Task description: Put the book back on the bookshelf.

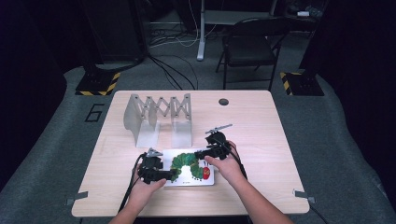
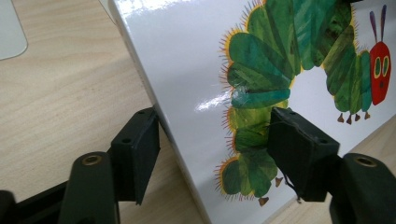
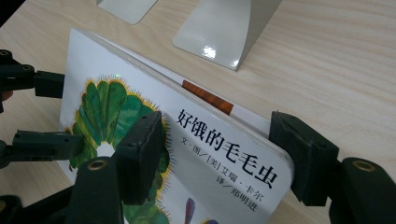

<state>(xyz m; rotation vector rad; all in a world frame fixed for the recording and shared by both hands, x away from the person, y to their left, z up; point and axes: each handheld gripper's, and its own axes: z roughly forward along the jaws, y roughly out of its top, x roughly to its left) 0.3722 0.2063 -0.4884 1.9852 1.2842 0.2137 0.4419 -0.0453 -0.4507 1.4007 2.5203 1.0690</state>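
- The picture book [image 1: 189, 168] with the green caterpillar on its cover sits at the near middle of the worktop [image 1: 261, 140], and both hands are on it.
- The right tongs [image 1: 201, 154] are clenched on the book's far right corner: in the right gripper view one jaw presses on the cover and the other on the underside, and that corner of the book [image 3: 219, 149] looks raised off the wood.
- The left tongs [image 1: 173, 174] straddle the near left edge; in the left gripper view one jaw lies on the cover and the other just touches the edge, so I judge them grasping the book [image 2: 196, 79] only lightly.
- As I judge it, the pick-up is under way, with the book not yet fully lifted or stood upright.
- What seems left: raising it and carrying it to the grey expanding book rack [image 1: 158, 116] at the far left.
- The rack's slots look free; its flat foot plates [image 3: 224, 28] lie just beyond the book, the one thing to avoid catching.
- A folding chair [image 1: 250, 46] stands well beyond the worktop.
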